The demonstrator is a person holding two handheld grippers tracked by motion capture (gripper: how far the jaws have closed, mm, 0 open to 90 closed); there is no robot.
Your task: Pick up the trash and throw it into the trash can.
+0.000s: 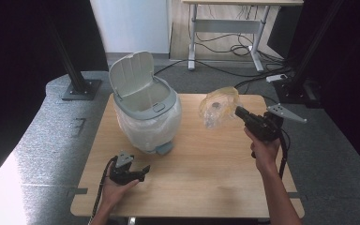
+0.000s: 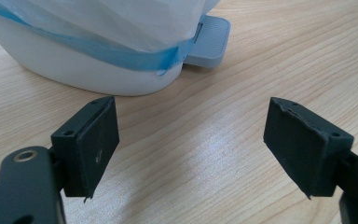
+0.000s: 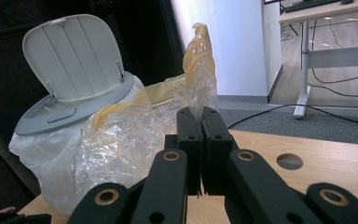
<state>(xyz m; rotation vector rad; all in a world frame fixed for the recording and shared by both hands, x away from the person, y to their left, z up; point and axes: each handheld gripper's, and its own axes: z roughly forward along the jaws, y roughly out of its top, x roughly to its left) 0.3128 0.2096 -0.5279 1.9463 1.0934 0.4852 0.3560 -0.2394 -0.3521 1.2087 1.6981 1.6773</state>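
A small white pedal bin (image 1: 145, 117) lined with a white bag stands on the wooden table (image 1: 206, 183), its grey lid (image 1: 131, 74) tipped up and open. My right gripper (image 1: 238, 111) is raised over the table's right half, shut on a crumpled clear plastic bag (image 1: 218, 107) with yellow handles; the bag (image 3: 130, 140) hangs in front of its closed jaws (image 3: 200, 114). My left gripper (image 1: 145, 168) rests low near the front left, open, with nothing between its pads (image 2: 98, 144). It faces the bin's base (image 2: 88, 70) and grey foot pedal (image 2: 210, 41).
A black stand foot (image 1: 80, 89) sits off the table's far left corner. Cables and a desk frame (image 1: 225, 28) lie on the floor behind. A round hole (image 3: 289, 161) is cut in the tabletop near the right gripper.
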